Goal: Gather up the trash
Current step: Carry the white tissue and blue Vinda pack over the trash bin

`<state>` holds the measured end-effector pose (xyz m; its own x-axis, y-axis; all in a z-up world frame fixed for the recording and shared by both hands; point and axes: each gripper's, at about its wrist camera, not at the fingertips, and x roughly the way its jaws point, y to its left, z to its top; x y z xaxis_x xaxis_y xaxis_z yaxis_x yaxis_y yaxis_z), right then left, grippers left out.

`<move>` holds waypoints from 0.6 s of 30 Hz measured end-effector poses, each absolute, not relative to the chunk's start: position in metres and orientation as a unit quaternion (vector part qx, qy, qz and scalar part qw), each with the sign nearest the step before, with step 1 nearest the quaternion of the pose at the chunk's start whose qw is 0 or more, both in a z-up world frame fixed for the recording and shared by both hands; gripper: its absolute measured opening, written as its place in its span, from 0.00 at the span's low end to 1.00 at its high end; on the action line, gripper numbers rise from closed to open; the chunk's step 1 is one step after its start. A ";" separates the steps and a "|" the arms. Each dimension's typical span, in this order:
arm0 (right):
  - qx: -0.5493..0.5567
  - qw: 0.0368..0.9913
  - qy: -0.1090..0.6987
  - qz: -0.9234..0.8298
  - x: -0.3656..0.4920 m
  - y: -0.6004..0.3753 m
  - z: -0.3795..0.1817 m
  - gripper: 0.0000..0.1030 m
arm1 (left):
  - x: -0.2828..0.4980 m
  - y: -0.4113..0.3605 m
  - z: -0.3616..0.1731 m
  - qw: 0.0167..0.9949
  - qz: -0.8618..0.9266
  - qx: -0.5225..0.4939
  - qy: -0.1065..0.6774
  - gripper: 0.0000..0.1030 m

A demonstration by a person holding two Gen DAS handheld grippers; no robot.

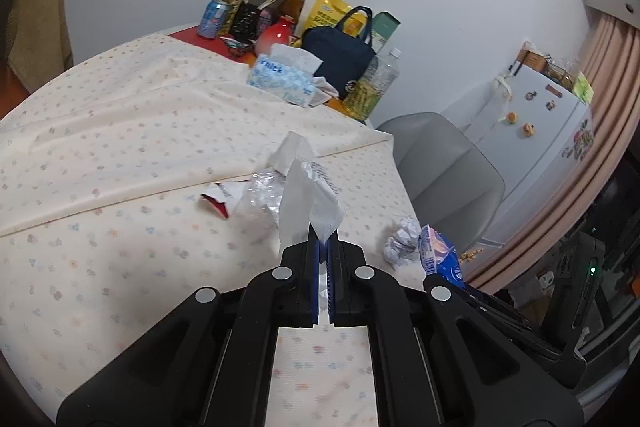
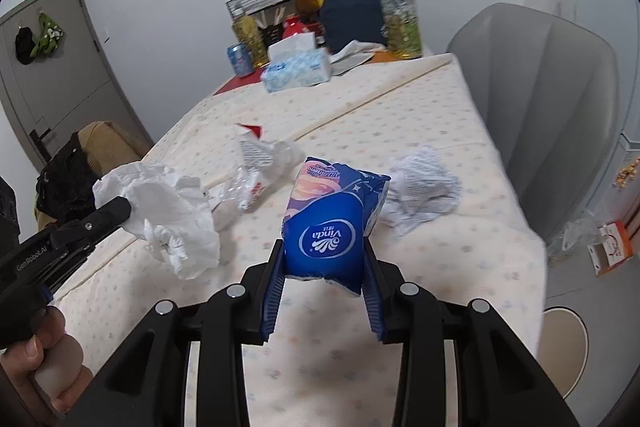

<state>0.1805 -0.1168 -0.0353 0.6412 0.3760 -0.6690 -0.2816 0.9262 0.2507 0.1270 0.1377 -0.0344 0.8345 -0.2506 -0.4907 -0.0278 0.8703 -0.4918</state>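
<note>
A blue Vinda tissue pack (image 2: 326,227), white crumpled tissue (image 2: 168,215), paper ball (image 2: 424,191) and clear wrappers (image 2: 256,163) above the dotted cloth.

- The left claw (image 1: 323,247) is of matte black plastic, with two flat fingers and blue ribbed pads on their inner faces.
- Four round silver screws sit on its black linkage arms, which have long cut-out slots.
- The right claw (image 2: 325,267) has the same build: black arms, silver round screws, blue ribbed pads (image 2: 273,297).
- Seen from the right wrist view, the left claw has the white marking "GenRobot.AI" on its side.
- The hand (image 2: 38,359) shows bare fingers; no sleeve is visible.
</note>
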 end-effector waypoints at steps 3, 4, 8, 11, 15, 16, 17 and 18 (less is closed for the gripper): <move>0.065 0.908 0.376 0.173 0.176 -0.135 -0.032 0.34 | 0.129 0.122 -0.030 0.928 -0.075 -0.236 0.278 0.04; 0.064 0.909 0.374 0.171 0.175 -0.141 -0.031 0.34 | 0.130 0.119 -0.029 0.928 -0.077 -0.236 0.279 0.04; 0.062 0.915 0.365 0.162 0.168 -0.161 -0.025 0.34 | 0.137 0.099 -0.032 0.925 -0.093 -0.231 0.288 0.04; 0.064 0.919 0.357 0.154 0.163 -0.174 -0.022 0.34 | 0.141 0.084 -0.032 0.924 -0.104 -0.225 0.290 0.04; 0.070 0.924 0.347 0.143 0.156 -0.193 -0.017 0.35 | 0.146 0.063 -0.029 0.924 -0.122 -0.216 0.292 0.04; 0.071 0.925 0.345 0.140 0.155 -0.198 -0.016 0.35 | 0.147 0.056 -0.028 0.924 -0.127 -0.212 0.293 0.04; 0.074 0.926 0.343 0.136 0.154 -0.203 -0.015 0.35 | 0.148 0.050 -0.027 0.923 -0.132 -0.209 0.294 0.04; 0.077 0.927 0.342 0.132 0.153 -0.209 -0.015 0.35 | 0.150 0.044 -0.025 0.923 -0.137 -0.206 0.294 0.04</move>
